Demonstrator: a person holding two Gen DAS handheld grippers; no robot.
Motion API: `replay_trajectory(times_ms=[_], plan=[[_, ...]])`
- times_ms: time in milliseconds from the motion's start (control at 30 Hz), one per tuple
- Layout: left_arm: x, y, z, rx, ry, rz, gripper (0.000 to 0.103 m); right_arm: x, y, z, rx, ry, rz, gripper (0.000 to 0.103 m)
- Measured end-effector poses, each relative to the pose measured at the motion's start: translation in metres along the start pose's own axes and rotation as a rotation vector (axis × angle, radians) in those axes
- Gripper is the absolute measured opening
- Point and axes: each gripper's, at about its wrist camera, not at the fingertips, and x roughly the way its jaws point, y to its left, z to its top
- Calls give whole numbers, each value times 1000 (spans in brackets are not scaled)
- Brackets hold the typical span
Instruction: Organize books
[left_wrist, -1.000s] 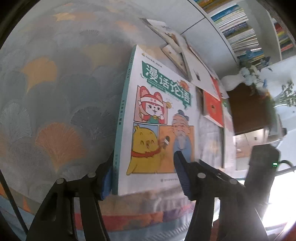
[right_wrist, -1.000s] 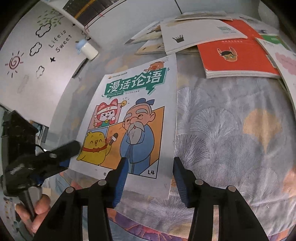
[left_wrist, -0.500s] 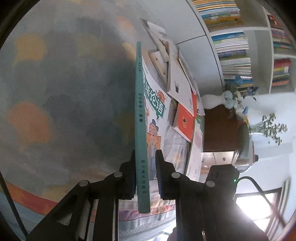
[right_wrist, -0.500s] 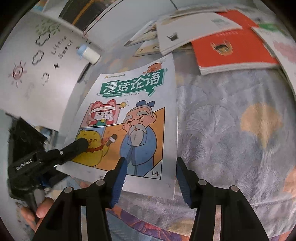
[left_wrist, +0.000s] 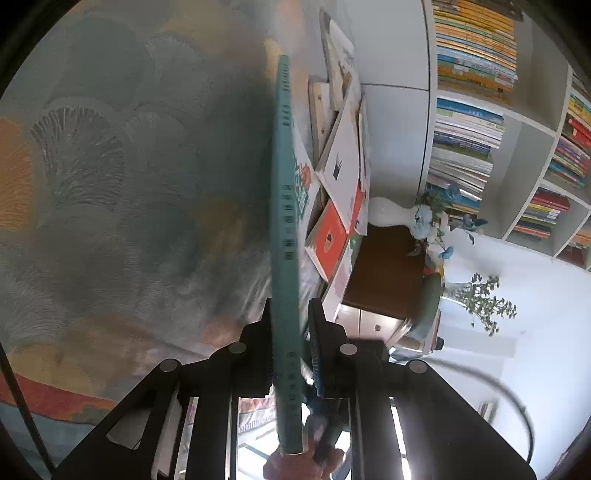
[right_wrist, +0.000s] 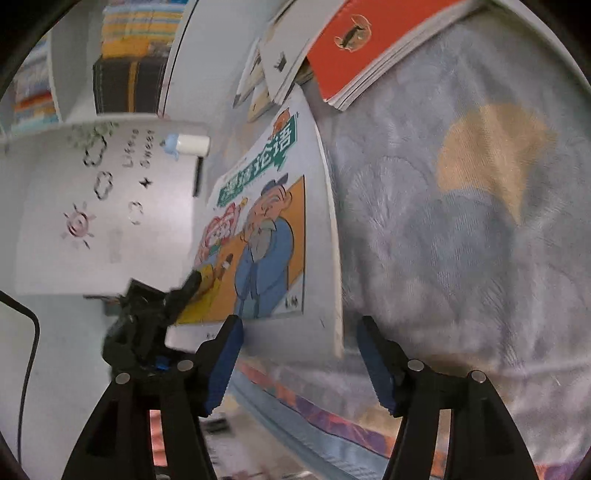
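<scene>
Left gripper (left_wrist: 290, 354): black fingers with blue pads, jaws pressed together on the spine edge of the comic book (left_wrist: 284, 229), held edge-on and raised off the bed. Part of a hand (left_wrist: 295, 465) visible beneath it. Right gripper (right_wrist: 299, 354): jaws opening, set astride the comic book's near corner, pads not touching it.

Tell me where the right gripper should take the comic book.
Probably the free page edge near the bottom corner of the comic book. The left gripper is shut on the spine side and has it tilted up off the bedspread, so that edge hangs clear. The right gripper, jaws opening, already straddles it from below.
</scene>
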Motion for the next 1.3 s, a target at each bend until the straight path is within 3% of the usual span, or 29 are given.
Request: replay_trajectory(times_ms=[67, 133, 200, 333, 433, 633, 800, 1067, 1300], plan=[[-1, 3, 2, -12, 19, 9, 12, 4, 2, 10, 7, -18, 30, 55], [-4, -3, 3, 43, 7, 103, 12, 14, 6, 22, 11, -22, 26, 35], [-5, -9, 3, 101, 0, 185, 12, 16, 13, 25, -22, -24, -7, 28], [-6, -42, -7, 362, -45, 413, 13, 18, 51, 16, -242, -30, -171, 25], [-12, -57, -18, 484, -56, 452, 15, 20, 80, 1, -413, -61, -282, 23], [-53, -69, -12, 543, -81, 382, 15, 26, 154, -38, -737, -150, -447, 23], [-97, -93, 6, 600, -141, 384, 17, 43, 202, -46, -827, -179, -456, 23], [-167, -131, 79, 673, -264, 362, 19, 109, 288, -4, -908, -232, -437, 26], [-192, -130, 154, 649, -315, 345, 22, 173, 341, 39, -962, -240, -477, 27]])
